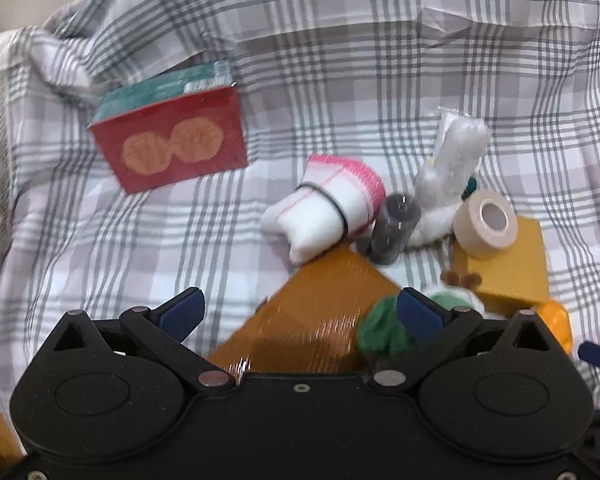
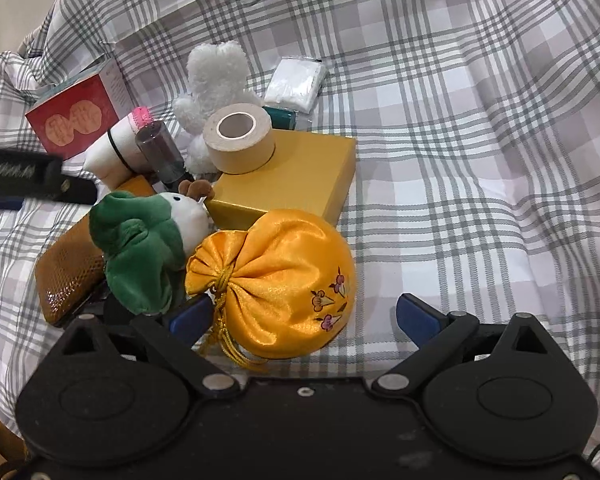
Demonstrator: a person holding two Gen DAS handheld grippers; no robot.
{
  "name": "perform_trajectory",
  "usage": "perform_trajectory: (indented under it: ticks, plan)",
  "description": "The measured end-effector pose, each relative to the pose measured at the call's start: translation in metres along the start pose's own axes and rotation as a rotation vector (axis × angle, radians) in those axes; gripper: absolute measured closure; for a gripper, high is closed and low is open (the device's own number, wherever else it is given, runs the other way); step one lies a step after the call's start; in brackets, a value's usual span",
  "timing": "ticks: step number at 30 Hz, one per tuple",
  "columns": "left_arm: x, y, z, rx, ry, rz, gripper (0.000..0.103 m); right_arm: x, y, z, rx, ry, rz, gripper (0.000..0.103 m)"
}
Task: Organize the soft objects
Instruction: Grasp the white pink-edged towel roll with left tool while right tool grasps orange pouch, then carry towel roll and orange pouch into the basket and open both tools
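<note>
My right gripper (image 2: 304,318) is open, its jaws either side of a yellow satin drawstring pouch (image 2: 284,280) lying on the checked bedsheet (image 2: 460,160). A green and white plush toy (image 2: 148,240) lies just left of the pouch, on a brown wallet (image 2: 66,276). My left gripper (image 1: 298,312) is open and empty above the wallet (image 1: 312,312), with the green plush (image 1: 380,328) at its right finger. A rolled white and pink towel (image 1: 328,208), a white fluffy plush (image 1: 448,176) and a white packet (image 2: 296,84) lie farther back.
A red box (image 1: 172,144) lies at the left. A beige tape roll (image 2: 240,144) stands on a yellow box (image 2: 300,184). A dark small bottle (image 2: 162,156) lies between towel and plush. The left gripper shows at the left edge of the right wrist view (image 2: 28,184).
</note>
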State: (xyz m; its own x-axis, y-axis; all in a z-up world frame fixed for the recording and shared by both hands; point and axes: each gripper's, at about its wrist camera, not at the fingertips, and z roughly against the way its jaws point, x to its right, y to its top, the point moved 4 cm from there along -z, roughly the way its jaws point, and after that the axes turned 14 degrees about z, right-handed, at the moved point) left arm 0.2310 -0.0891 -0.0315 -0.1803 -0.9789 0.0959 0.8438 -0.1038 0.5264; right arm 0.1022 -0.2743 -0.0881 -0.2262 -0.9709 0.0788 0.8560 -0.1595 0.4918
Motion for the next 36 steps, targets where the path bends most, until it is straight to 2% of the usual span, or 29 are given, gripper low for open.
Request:
perform_trajectory:
  ticks: [15, 19, 27, 28, 29, 30, 31, 32, 34, 36]
  plan:
    - [0.001, 0.040, -0.048, 0.052, 0.020, -0.009, 0.004, -0.003, 0.000, -0.010, 0.000, 0.025, 0.008, 0.005]
    - [0.006, 0.048, -0.051, 0.077, -0.003, -0.022, 0.004, -0.006, 0.001, -0.009, 0.012, 0.034, 0.015, 0.005]
    - [0.019, 0.053, -0.066, 0.080, -0.060, -0.060, 0.003, -0.008, 0.002, -0.012, 0.011, 0.036, 0.017, 0.005]
    - [0.021, 0.053, -0.068, 0.075, -0.070, -0.060, 0.005, -0.008, 0.002, -0.012, 0.011, 0.037, 0.016, 0.008]
    - [0.021, 0.053, -0.069, 0.074, -0.096, -0.057, 0.011, -0.008, 0.002, -0.012, 0.010, 0.038, 0.015, 0.011]
    - [0.021, 0.053, -0.069, 0.070, -0.128, -0.050, 0.028, -0.008, 0.002, -0.012, 0.006, 0.038, 0.015, 0.017]
    - [0.021, 0.053, -0.069, 0.057, -0.161, -0.043, 0.039, -0.007, 0.002, -0.013, -0.001, 0.041, 0.013, 0.023]
    - [0.020, 0.053, -0.068, 0.045, -0.183, -0.030, 0.040, -0.006, 0.002, -0.013, -0.004, 0.046, 0.008, 0.024]
    - [0.018, 0.054, -0.065, 0.061, -0.174, -0.017, 0.047, -0.005, 0.002, -0.013, -0.005, 0.047, -0.003, 0.028]
    - [0.015, 0.056, -0.060, 0.077, -0.157, -0.007, 0.047, -0.005, 0.003, -0.012, -0.004, 0.044, -0.002, 0.031]
